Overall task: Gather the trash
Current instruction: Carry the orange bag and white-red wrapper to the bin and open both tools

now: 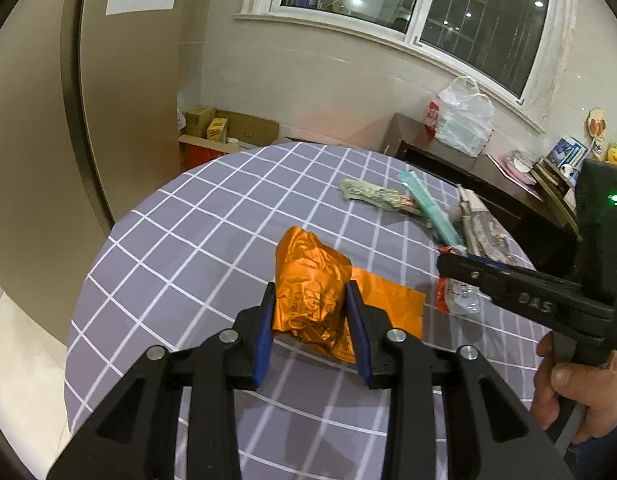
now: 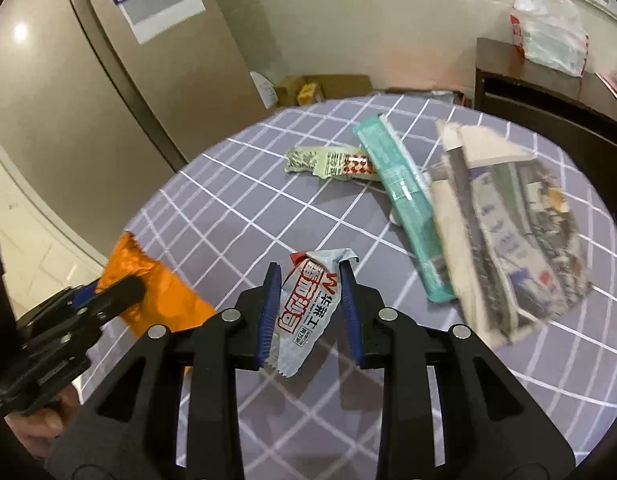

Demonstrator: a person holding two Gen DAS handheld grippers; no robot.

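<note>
While pinched, silver wrapper (image 2: 308,312) runs lengthwise between right gripper (image 2: 310,276) fingers.

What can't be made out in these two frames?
- Orange bag, left wrist view: its mouth and contents are hidden by crumpled folds and the left tool.
- Silver snack wrapper, right wrist view: whether anything is inside does not show.
- Newspaper bundle, right wrist view: blurred, print unreadable.
- White plastic bag, left wrist view: contents too small.

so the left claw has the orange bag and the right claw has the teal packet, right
Not quite. The left claw does hold the orange bag, but the right claw grips the silver wrapper. The teal packet lies on the table, as the right wrist view shows.
</note>
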